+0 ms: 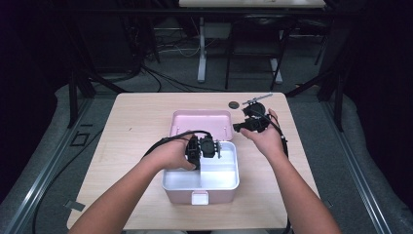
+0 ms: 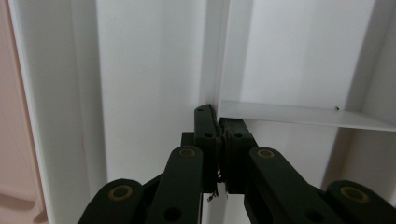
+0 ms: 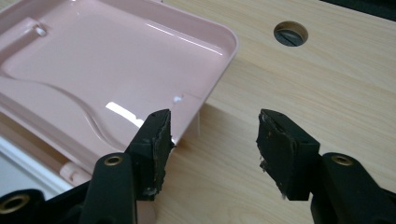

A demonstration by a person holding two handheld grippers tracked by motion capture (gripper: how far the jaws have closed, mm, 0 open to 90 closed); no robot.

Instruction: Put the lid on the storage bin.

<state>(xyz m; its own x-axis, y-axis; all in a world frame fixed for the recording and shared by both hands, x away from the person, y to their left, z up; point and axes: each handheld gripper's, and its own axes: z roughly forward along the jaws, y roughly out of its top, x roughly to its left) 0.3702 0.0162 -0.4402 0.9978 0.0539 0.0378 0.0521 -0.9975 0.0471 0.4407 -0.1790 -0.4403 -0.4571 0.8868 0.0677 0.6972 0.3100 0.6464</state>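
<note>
Right gripper (image 3: pixel 212 144), jaws apart and empty, hovers off the pink lid (image 3: pixel 116 60), whose free corner lies just left of its left jaw. Left gripper (image 2: pixel 219 135), pinched shut, sits inside the white tray (image 1: pixel 229 168) at its divider.

The left forearm reaches in from the bottom left, bent inward, its hand wrapped around the left gripper (image 1: pixel 204 146), which points downward. Its jaws are pressed together, pads touching. The right forearm extends from the lower right, its hand raised with the palm turned inward, carrying the right gripper (image 1: pixel 251 122). Its jaws stand apart with nothing between them.
</note>
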